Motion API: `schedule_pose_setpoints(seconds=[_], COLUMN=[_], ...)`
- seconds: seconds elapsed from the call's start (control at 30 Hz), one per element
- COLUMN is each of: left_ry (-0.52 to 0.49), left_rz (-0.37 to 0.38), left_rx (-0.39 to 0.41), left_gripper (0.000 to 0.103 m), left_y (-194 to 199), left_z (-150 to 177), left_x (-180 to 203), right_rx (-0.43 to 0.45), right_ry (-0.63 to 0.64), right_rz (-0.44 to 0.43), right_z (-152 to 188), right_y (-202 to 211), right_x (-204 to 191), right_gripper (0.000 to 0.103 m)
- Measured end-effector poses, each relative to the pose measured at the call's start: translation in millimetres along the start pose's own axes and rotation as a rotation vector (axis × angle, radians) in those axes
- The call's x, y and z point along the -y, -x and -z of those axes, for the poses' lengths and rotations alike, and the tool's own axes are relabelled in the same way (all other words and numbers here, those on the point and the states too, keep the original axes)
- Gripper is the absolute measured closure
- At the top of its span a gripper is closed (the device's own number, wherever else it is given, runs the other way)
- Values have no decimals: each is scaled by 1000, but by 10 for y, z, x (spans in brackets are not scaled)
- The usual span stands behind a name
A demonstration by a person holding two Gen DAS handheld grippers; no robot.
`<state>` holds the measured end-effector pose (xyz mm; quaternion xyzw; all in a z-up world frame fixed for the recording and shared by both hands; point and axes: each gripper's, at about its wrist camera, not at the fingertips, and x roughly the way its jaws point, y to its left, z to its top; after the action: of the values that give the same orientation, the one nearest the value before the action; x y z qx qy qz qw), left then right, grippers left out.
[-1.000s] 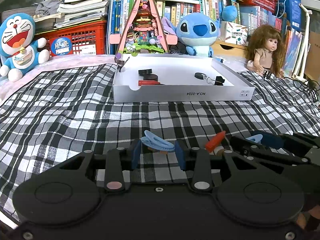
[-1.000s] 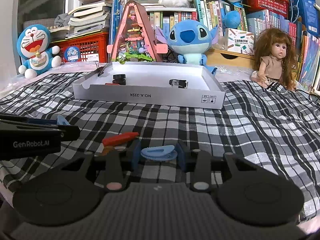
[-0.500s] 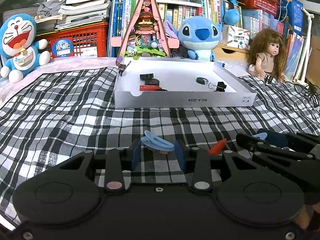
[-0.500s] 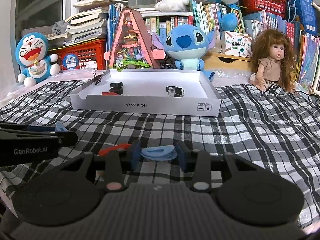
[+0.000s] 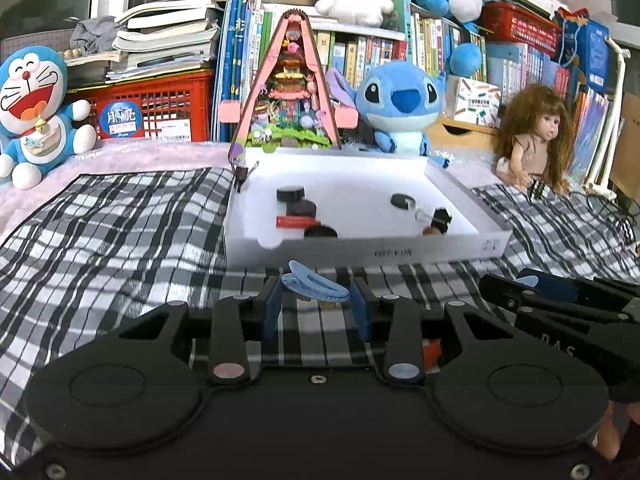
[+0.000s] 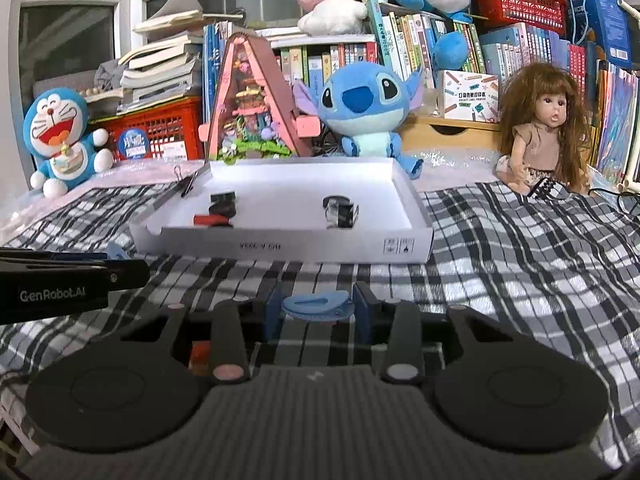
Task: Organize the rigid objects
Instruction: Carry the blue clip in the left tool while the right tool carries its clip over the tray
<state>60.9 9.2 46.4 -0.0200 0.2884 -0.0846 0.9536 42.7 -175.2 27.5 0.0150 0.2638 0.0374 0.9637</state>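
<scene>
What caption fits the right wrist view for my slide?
Right gripper holds a blue clip over the plaid cloth, facing the white tray.

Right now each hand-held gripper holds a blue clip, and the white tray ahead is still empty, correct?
Not quite: the white tray is not empty. The left wrist view shows dark round pieces and a red piece inside. Each hand-held gripper does hold a blue clip: left on one, right on another.

Two light-blue plastic clips: one (image 5: 314, 286) lies tilted between the left gripper's fingers (image 5: 273, 308), one (image 6: 318, 305) flat between the right gripper's fingers (image 6: 362, 308). The white tray (image 5: 400, 254) ahead holds small black and red items.
</scene>
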Motion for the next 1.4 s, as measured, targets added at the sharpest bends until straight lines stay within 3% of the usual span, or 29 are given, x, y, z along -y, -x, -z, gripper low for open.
schedule_pose_setpoints(seconds=[0.73,1.07,1.4], left_ry=[45,104,117], left_rz=[-9,-8,-38], left_rx=[16,-40,-112], left_gripper=[68,68,68], left_y=[-408,-901,-1443], left_z=[-688,-1065,-1252], left_x=[-56,-196,-337], right_rx=[45,36,-20], right_ry=[-70,-85,-109], right_rz=[-38,-53,-77], right_z=[-623,-998,-1157], right_y=[-314,-641,-1144], right_x=[221,265,304], right_gripper=[59,59,59])
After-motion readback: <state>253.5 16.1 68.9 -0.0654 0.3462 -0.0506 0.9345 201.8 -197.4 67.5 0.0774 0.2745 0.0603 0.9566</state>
